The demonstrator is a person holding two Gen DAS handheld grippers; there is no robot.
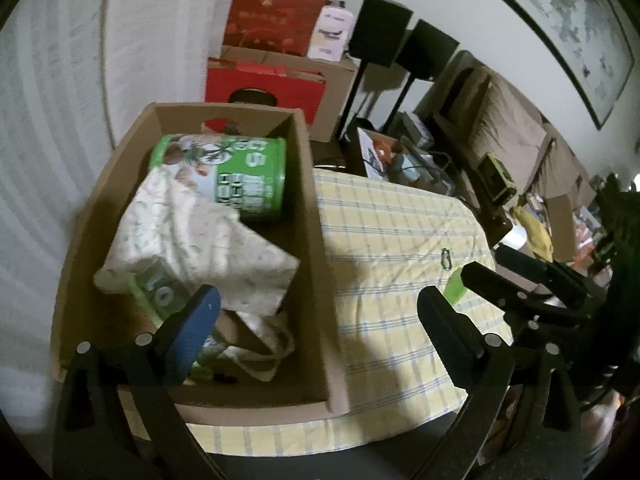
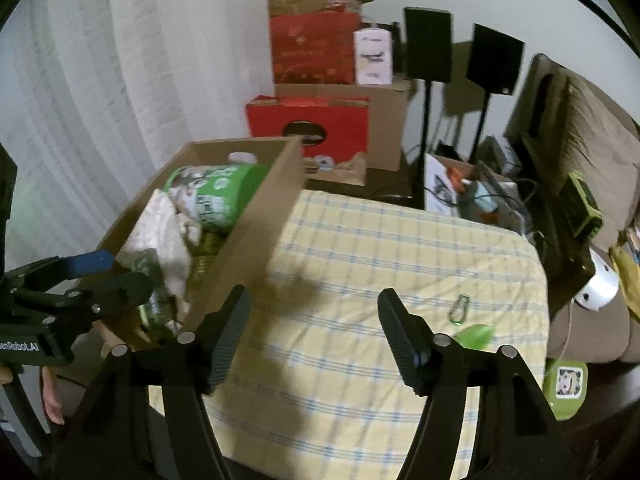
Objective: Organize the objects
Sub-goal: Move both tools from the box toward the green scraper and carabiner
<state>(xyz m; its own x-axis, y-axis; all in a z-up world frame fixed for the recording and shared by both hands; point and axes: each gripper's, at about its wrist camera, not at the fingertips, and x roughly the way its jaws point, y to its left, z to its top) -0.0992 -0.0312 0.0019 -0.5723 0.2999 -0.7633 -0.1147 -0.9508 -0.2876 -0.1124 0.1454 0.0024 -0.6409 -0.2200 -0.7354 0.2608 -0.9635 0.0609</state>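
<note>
The cardboard box (image 1: 320,208) stands on the left part of the worktop (image 2: 360,240), which is covered by a yellow checked cloth, and it already holds a green canister (image 1: 240,172) lying on its side at the far end, a pale printed cloth bag (image 1: 192,240) slumped over a second green container in the middle, and loose bag handles near the front wall. The left claw (image 1: 316,320) hangs over the box's near end with its jaws wide apart and nothing between them; the right claw (image 2: 312,332) is over the bare cloth, jaws also apart and empty. Out on the cloth, toward the right edge, lie a small carabiner (image 2: 460,309) and just beside it a green plastic piece (image 2: 476,334), both apart from the box; these look like what is left to gather. The carabiner seems light, hard and thin, lying flat, so it will likely slip or skate on the cloth; pinching across its narrow width should hold best. The green piece looks light and smooth, so a grip across its middle seems safest. The bag is soft and would sag if lifted, best taken by a bunched fold or its handles
</note>
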